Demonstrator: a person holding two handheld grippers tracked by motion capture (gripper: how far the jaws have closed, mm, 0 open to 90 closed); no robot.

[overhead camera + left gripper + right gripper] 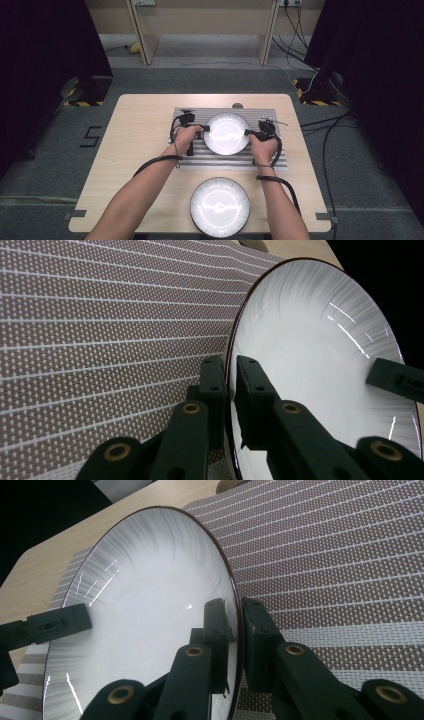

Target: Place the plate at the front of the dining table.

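Nearest you sat a second plate (220,207), while beyond it your left claw (204,129) and right claw (247,132) pinched opposite rims of the white plate (226,133) on the striped mat (200,159), likely calling for a level, matched lift.

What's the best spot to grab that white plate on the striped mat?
By its thin rim, from two opposite sides. The plate is wide, shallow and smooth, so only the edge fits between jaws; left tongs and right tongs each pinch it there.
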